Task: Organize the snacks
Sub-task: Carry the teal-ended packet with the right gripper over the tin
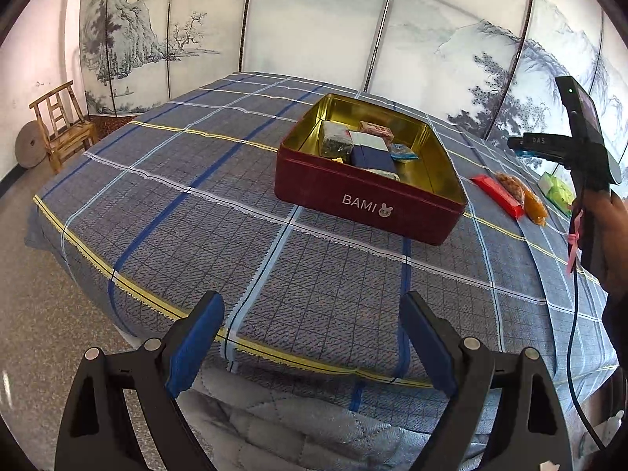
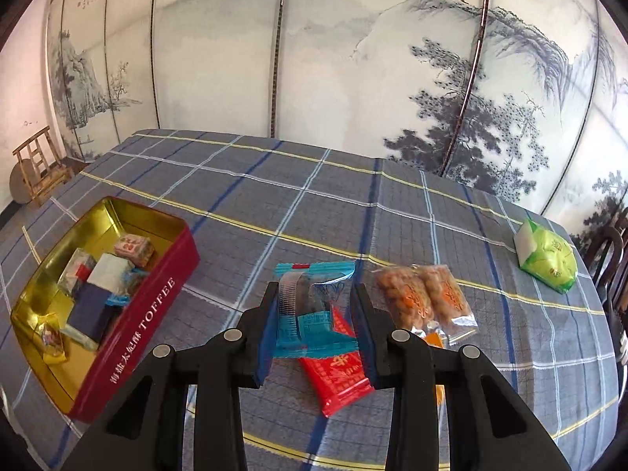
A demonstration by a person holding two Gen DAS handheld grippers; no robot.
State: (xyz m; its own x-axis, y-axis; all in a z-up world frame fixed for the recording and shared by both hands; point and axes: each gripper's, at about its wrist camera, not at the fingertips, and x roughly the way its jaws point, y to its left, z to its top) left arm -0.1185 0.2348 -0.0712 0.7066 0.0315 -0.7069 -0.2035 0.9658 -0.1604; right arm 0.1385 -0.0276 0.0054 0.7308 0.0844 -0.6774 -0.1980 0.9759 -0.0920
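Observation:
A dark red tin (image 1: 365,200) with a gold inside sits on the checked tablecloth and holds several wrapped snacks; it also shows in the right wrist view (image 2: 137,325). My left gripper (image 1: 312,349) is open and empty, near the table's front edge, well short of the tin. My right gripper (image 2: 316,325) is shut on a blue snack packet (image 2: 314,306), held above a red packet (image 2: 337,376). Two orange peanut packets (image 2: 426,298) lie right of it. A green packet (image 2: 547,255) lies far right.
The table (image 2: 274,196) is covered by a blue-grey checked cloth. A painted folding screen (image 2: 314,59) stands behind it. A wooden chair (image 1: 62,125) and a stone disc stand at far left. A dark chair (image 2: 612,259) is at the right edge.

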